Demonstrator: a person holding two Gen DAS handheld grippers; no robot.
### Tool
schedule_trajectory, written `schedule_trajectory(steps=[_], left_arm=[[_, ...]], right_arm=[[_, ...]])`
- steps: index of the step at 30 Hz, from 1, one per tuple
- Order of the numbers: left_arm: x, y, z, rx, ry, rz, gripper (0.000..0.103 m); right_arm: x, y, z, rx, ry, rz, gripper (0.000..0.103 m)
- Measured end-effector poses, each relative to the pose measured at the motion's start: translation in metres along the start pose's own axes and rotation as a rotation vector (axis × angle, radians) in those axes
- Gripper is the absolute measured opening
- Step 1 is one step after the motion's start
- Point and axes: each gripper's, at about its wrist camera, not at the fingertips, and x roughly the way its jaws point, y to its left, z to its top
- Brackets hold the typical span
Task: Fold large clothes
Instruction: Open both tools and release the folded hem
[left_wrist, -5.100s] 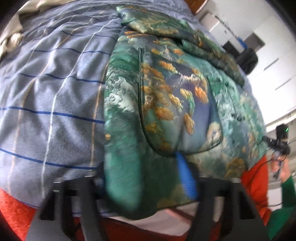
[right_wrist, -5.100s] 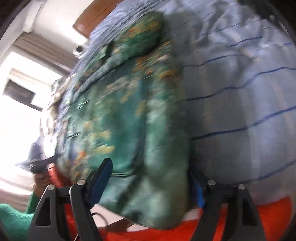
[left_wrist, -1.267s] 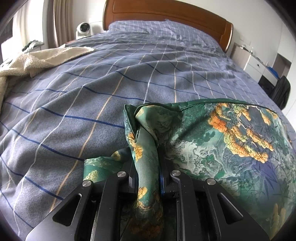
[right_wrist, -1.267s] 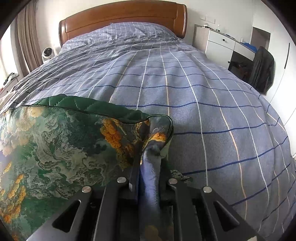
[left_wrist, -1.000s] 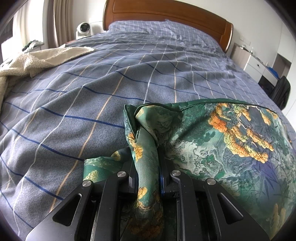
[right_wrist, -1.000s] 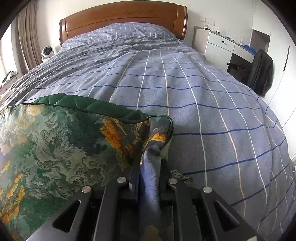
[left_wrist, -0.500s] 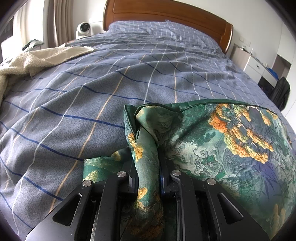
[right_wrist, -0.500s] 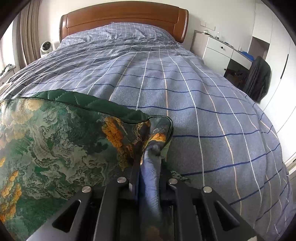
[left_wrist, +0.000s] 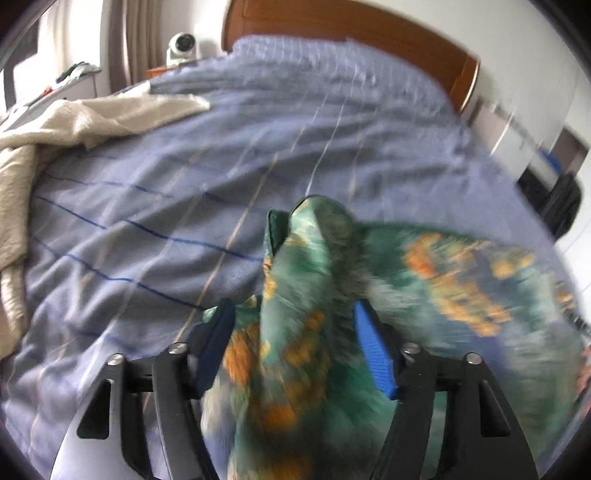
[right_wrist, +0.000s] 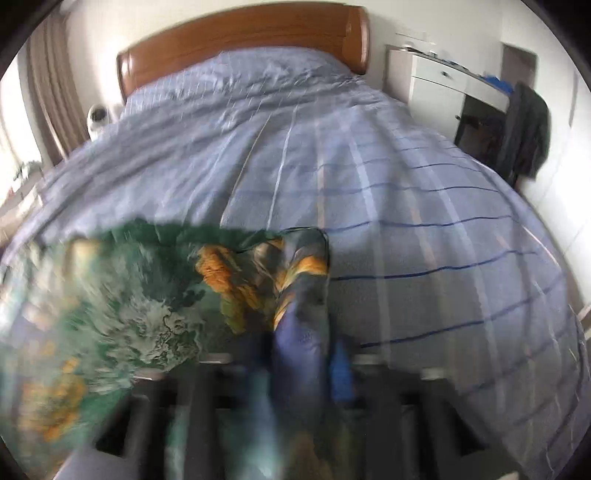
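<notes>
Blanket (left_wrist: 74, 122) shows left view only.

The garment (left_wrist: 306, 295) at lower centre is green satin printed with orange clusters, pale grey-white swirls and blue-violet patches (right_wrist: 295, 339). The bedspread (left_wrist: 166, 206) filling mid-frame is grey-blue, checked with dark blue, white and tan lines. A cream blanket (left_wrist: 55, 122) lies upper left; the headboard (right_wrist: 240, 44) above is reddish-brown.

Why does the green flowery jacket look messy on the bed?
The green and orange patterned jacket has a corner bunched into a ridge between the opening left gripper pads. A rumpled cream blanket also lies askew at the blue checked bedcover's edge.
</notes>
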Motion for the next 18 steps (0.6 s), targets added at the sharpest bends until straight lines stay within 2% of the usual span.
schedule_trajectory(steps=[2,3,5,8,10,12,14,16,18], left_arm=[[-0.026,-0.012,0.001,0.015,-0.034,-0.023,0.072],[-0.041,-0.030,0.002,0.050,-0.054,-0.052,0.075],[-0.052,-0.061,0.004,0.107,-0.063,-0.100,0.085],[-0.038,-0.134,0.014,0.204,0.001,-0.214,0.086],[-0.017,-0.171,0.022,0.247,0.058,-0.249,0.087],[0.018,-0.210,0.032,0.284,0.108,-0.234,0.087],[0.048,-0.228,0.036,0.285,0.149,-0.216,0.087],[0.075,-0.240,0.029,0.288,0.212,-0.204,0.086],[0.093,-0.251,0.010,0.349,0.258,-0.145,0.085]], right_arm=[[-0.036,-0.015,0.001,0.041,-0.085,0.015,0.074],[-0.051,-0.019,-0.001,0.042,-0.114,0.018,0.074],[-0.076,-0.024,-0.010,0.029,-0.143,0.036,0.074],[-0.098,-0.024,-0.032,0.050,-0.143,0.095,0.074],[-0.111,-0.020,-0.052,0.086,-0.132,0.184,0.074],[-0.124,-0.014,-0.071,0.111,-0.127,0.265,0.074],[-0.138,-0.007,-0.091,0.123,-0.123,0.330,0.074],[-0.152,0.001,-0.111,0.119,-0.115,0.385,0.074],[-0.164,0.006,-0.130,0.113,-0.101,0.421,0.074]])
